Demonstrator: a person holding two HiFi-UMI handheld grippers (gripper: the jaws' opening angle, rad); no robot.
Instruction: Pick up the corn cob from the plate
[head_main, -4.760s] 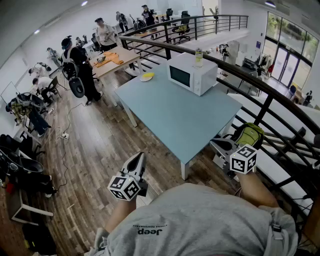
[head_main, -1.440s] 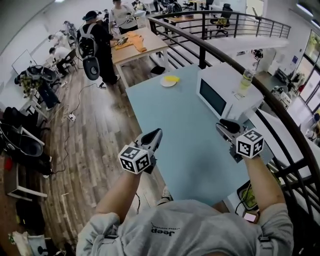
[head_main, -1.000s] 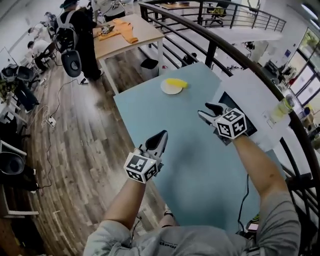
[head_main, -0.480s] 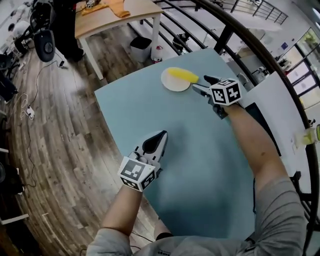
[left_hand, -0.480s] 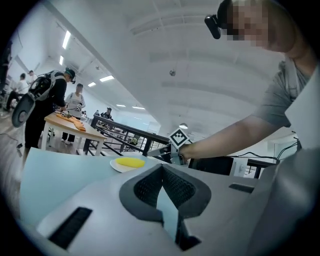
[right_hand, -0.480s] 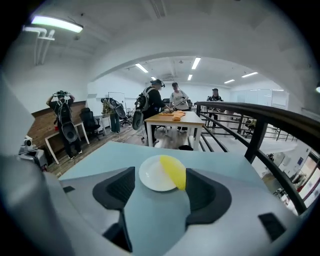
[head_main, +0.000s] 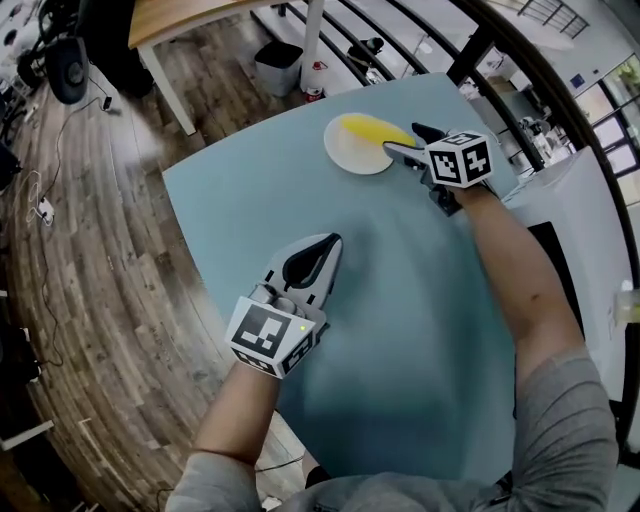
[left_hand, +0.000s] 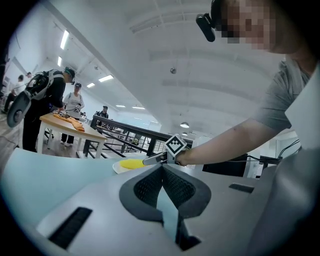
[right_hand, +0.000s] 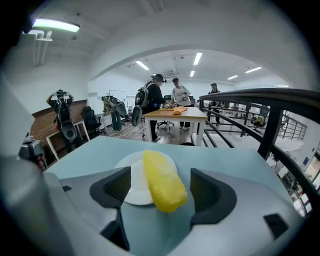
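My right hand-held gripper is out at the far end of the tabletop, tilted downward. Its jaws have just been opening and now stand as wide as they go. I spread them that far so they can pass either side of the corn cob without nudging it.

The cob lies on the white plate, lengthwise toward me. Its near end pokes out over the plate's near rim, which gives me an end to take hold of. In the right gripper view that end sits between the two pads, with a clear gap on each side, so nothing is gripped yet. The left pad hangs over the plate and the right one over bare tabletop.

My left hand-held gripper is nearer me and well apart from the plate, over the left part of the tabletop. Its jaws are together on nothing. I judge it is only being kept out of the way, since one gripper is enough for the cob.

Next I would reach a little further along the cob before squeezing, so the pads close on its thick body and not on the rounded tip.
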